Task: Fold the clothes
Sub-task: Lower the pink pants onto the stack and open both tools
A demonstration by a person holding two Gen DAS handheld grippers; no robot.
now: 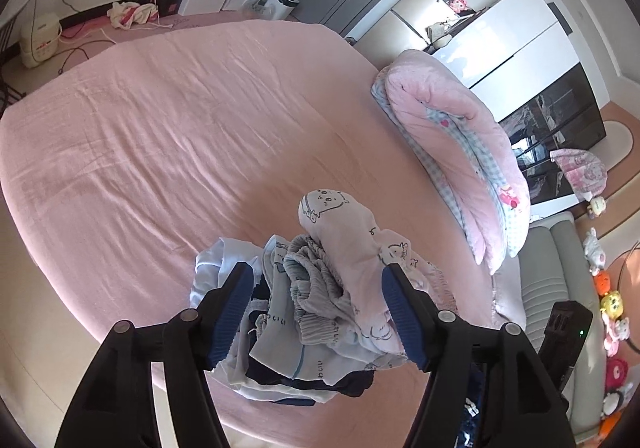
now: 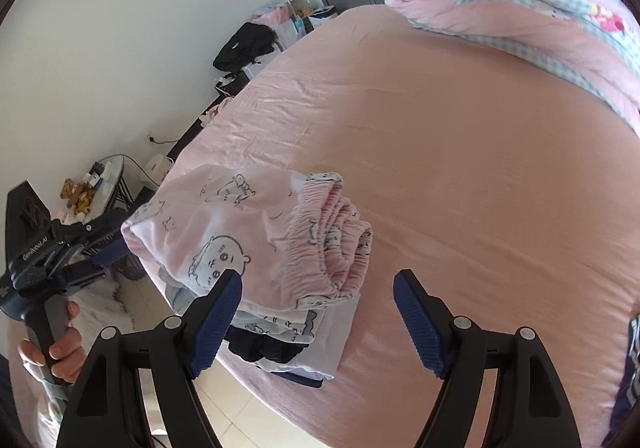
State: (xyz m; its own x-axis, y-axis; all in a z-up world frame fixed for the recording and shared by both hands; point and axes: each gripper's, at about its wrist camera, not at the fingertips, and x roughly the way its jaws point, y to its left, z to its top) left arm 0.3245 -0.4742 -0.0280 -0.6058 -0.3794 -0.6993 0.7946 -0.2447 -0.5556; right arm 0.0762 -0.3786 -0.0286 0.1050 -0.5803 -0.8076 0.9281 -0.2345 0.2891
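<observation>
bed (image 1: 168, 120) with pink sheet, bedroom | folded pink trousers (image 2: 256, 232) top the clothes stack (image 1: 288, 360) at its near edge | left gripper (image 1: 316, 312) open, straddling them, pads clear | right gripper (image 2: 318, 322) open, empty; trousers at its 11 o'clock, left nearer

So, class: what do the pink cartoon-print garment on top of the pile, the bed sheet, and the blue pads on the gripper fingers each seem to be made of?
Pink cartoon-print garment: soft knit cloth, probably cotton; matte, with a gathered elastic waistband.
Bed sheet: thin woven fabric, likely cotton; matte, with fine creases.
Blue pads: rubber or soft plastic by the look; ribbed surface, dull sheen.
</observation>
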